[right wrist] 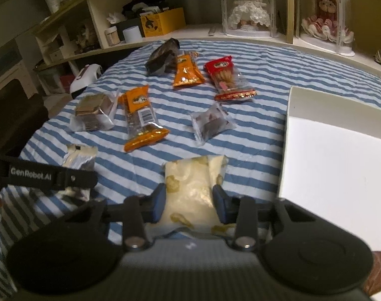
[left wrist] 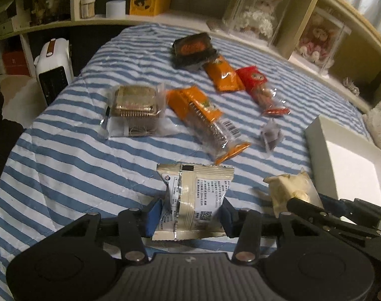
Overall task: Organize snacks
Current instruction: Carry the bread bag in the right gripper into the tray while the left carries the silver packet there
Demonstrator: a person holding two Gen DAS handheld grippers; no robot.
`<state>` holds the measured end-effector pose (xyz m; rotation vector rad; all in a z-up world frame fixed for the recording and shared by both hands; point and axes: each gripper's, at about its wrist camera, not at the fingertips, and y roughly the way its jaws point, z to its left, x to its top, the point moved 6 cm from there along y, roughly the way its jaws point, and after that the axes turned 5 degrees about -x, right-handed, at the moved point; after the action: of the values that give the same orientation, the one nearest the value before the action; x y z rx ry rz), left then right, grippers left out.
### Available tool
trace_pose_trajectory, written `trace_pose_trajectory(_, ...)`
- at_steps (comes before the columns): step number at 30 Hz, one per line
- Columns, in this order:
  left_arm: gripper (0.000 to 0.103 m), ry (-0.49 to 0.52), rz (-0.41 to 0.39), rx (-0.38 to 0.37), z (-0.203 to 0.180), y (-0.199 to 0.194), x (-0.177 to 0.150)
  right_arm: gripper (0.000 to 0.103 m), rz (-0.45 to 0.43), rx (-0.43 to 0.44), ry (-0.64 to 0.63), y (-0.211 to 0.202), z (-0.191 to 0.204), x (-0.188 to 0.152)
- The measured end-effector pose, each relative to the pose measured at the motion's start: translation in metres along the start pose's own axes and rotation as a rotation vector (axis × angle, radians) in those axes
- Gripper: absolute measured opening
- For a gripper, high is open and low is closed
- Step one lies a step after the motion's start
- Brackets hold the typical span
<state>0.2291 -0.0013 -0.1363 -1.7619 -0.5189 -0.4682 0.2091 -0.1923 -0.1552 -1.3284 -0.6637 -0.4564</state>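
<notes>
Snacks lie scattered on a blue-and-white striped cloth (left wrist: pixel 65 155), and two of them are held. The left gripper (left wrist: pixel 190 215) is clamped on a beige printed packet (left wrist: pixel 198 200), its blue pads pressing both side edges, the packet's back seam facing the camera. The right gripper (right wrist: pixel 188 203) is closed on a pale cream packet (right wrist: pixel 190 188) with yellow patches, pinched between its pads just above the cloth. Beyond them rest a long orange bar (left wrist: pixel 205 120), a clear-wrapped gold square cake (left wrist: pixel 132 110) beside it, a small clear pouch (right wrist: pixel 210 123) of dark pieces, a red packet (right wrist: pixel 228 80), a second orange bar (right wrist: pixel 186 71) and a dark packet (right wrist: pixel 163 57) touching it. An open white box (right wrist: pixel 341 163) sits to the right, near the cream packet. Shelves (right wrist: pixel 165 37) with doll cases curve behind.
</notes>
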Motion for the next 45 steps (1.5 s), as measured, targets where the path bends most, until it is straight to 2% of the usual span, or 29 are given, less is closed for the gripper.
trace_pose_trajectory(17,0.05,0.009,-0.073,-0.023,-0.012,-0.039,-0.001,0.041,-0.093,0.041,0.055,-0.056,-0.008,0.009)
trace_pose_trajectory(23,0.05,0.026,-0.084,-0.041,-0.025,-0.05,-0.003,0.041,-0.137,0.025,0.05,-0.086,-0.018,0.012)
trace_pose_trajectory(33,0.05,0.07,-0.134,-0.121,-0.072,-0.074,-0.004,0.041,-0.179,-0.024,0.089,-0.123,-0.052,0.008)
trace_pose_trajectory(45,0.05,0.129,-0.108,-0.216,-0.149,-0.065,-0.019,0.041,-0.188,-0.119,0.203,-0.148,-0.122,-0.02)
